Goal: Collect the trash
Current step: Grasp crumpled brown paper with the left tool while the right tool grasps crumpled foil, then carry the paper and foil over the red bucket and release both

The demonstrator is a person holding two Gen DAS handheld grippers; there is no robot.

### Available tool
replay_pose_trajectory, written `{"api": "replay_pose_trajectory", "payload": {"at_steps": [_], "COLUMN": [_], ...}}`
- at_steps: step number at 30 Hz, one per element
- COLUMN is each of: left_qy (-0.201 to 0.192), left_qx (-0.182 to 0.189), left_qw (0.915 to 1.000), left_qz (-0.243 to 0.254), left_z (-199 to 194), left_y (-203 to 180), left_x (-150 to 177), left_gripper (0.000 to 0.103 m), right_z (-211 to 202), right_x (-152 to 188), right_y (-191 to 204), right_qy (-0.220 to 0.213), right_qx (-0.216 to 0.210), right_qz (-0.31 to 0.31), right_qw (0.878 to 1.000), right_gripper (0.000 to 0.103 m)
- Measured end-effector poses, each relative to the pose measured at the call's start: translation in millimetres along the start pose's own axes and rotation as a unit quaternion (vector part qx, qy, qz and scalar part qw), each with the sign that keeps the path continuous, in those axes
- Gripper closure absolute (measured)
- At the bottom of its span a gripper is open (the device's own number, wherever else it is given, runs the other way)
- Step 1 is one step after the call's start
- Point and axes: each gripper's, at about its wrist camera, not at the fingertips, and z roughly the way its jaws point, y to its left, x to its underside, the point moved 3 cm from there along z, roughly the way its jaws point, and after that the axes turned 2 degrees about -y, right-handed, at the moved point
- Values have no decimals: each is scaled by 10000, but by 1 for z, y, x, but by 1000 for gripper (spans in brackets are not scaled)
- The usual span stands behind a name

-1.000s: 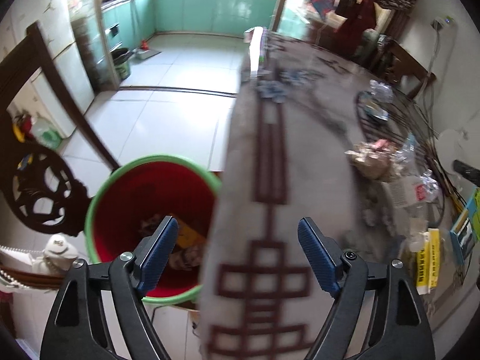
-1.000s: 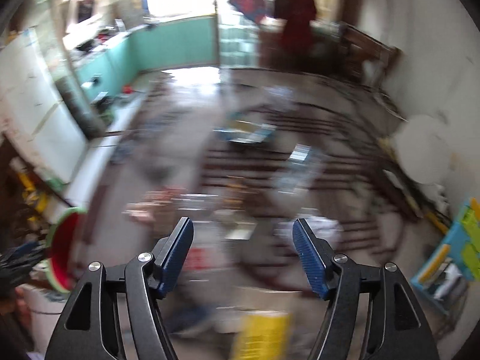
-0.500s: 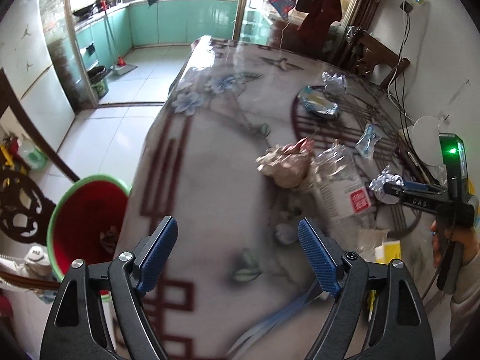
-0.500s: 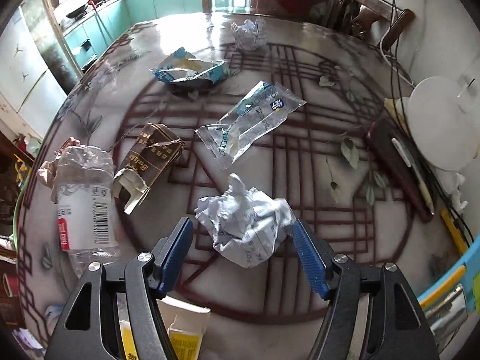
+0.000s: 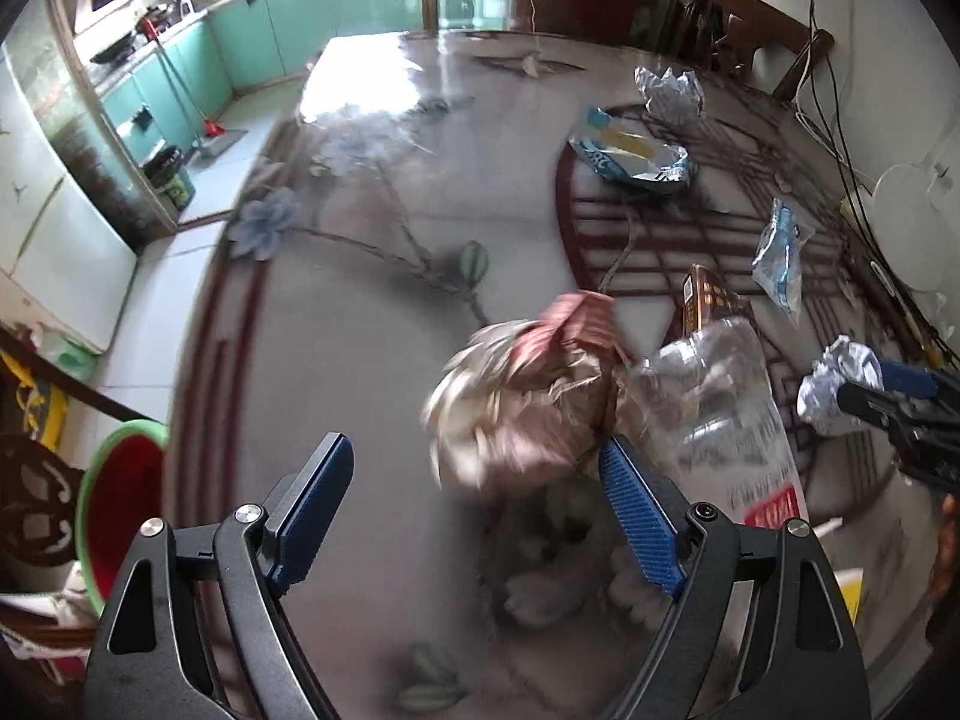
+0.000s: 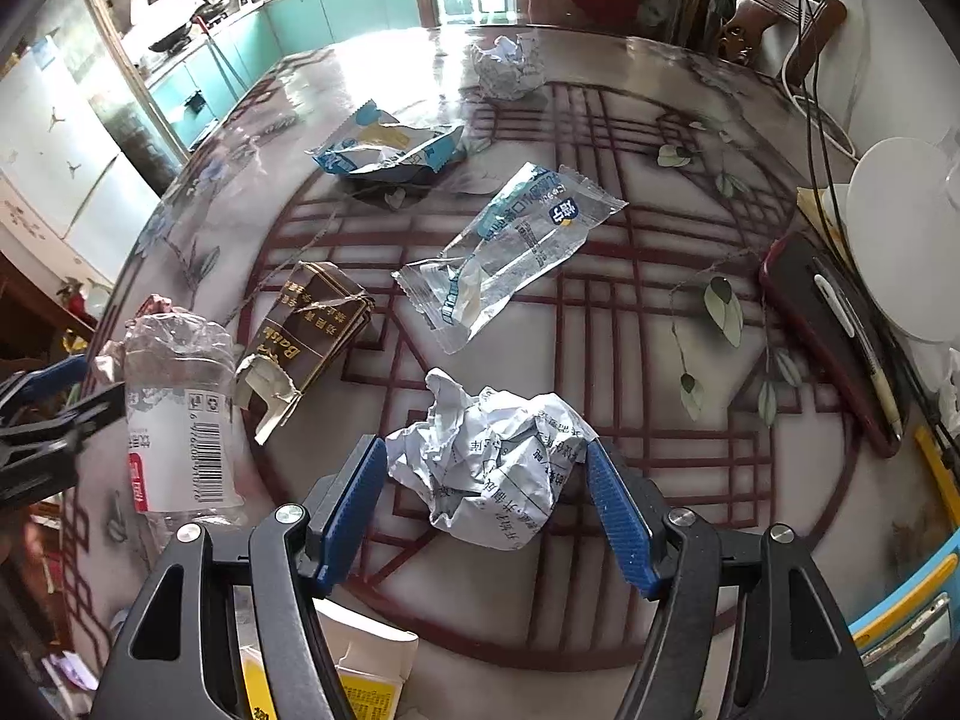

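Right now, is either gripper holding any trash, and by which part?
Nothing is held. The right gripper straddles the crumpled white printed paper ball, jaws open. The left gripper is open, empty.

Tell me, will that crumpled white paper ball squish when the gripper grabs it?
Probably. The crumpled paper ball is loosely wadded with deep folds, so it should compress between the right gripper pads. It looks light and shouldn't roll far, being lumpy.

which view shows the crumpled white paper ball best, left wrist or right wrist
The right wrist view. There the crumpled white paper ball lies sharp and whole between the open right gripper pads, printed text visible. In the left wrist view it is small at the right edge, partly hidden by that gripper.
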Motion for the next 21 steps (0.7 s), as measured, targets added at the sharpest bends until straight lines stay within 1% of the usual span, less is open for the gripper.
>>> {"api": "replay_pose_trajectory", "payload": {"at_steps": [4,5,6,7,10,11,12,14,17,19,21], "left_qy": [64,87,110,144,204,193,138,46,-119,-215,-281], "left_qx": [4,7,30,50,107,120,96,40,64,72,84], "left_qw": [9999,9998,9996,9993,9988,9988,9990,9991,9983,9977,9972], "left_qz": [-105,-177,-261,-327,-432,-426,-416,-426,-567,-636,-693], "left_z": [12,14,16,17,21,19,15,7,-9,-21,-33], "left_y": [-1,1,3,5,9,9,10,13,21,24,27], "left_x": [-9,-10,-12,-12,-14,-14,-13,-11,-5,0,7], "left_gripper": [19,21,32,51,63,64,72,73,73,73,73], "right_z": [3,4,6,6,9,11,12,7,-6,-7,-2], "right_x": [-2,-2,-2,-1,0,1,1,2,1,2,3], "right_y": [1,2,2,2,2,1,0,-2,-2,-2,-5], "right_qy": [7,29,45,50,90,133,162,101,-87,-75,34], "right_qx": [-38,-61,-78,-90,-148,-150,-135,-128,-117,-122,-104], "right_qz": [-102,-117,-120,-113,-39,-12,14,71,87,114,208], "right_qw": [9999,9999,9999,9999,9998,9998,9998,9998,9999,9998,9997], "right_gripper": [35,35,35,35,35,35,35,35,35,35,35]}}
